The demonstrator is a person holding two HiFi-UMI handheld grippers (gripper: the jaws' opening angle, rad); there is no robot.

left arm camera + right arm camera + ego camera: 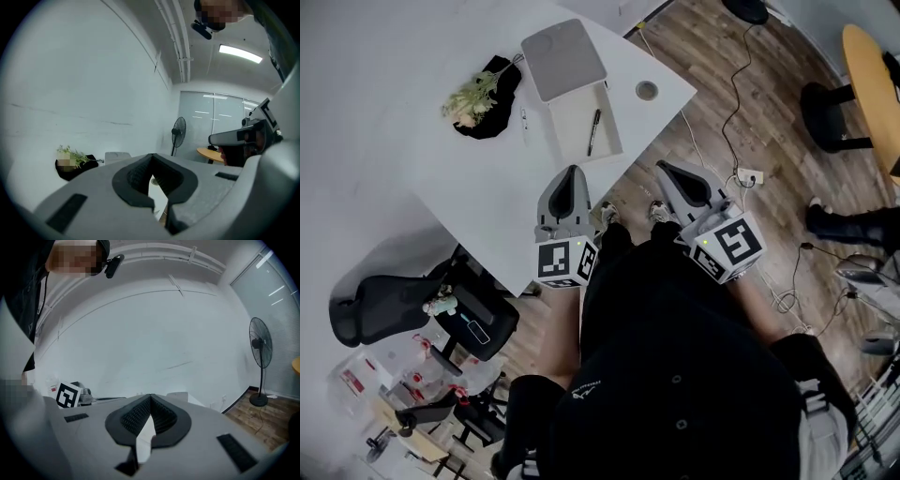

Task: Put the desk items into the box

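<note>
Box [581, 120] sits open on white desk [384, 66], near the desk's rt corner. Grey lid [562, 58] touches box's far end. Black pen [593, 131] lies inside box. Just left of box is a slim pen-like item [523, 119], then a green sprig [472, 96] on black cloth [495, 124]. Small round disc [647, 90] is right of box. L gripper [573, 172] is on box's near side over the desk edge, claw pressed together, empty. R gripper [665, 168] is off the desk, over wood floor [712, 84], claw likewise closed w/ nothing in it.
</note>
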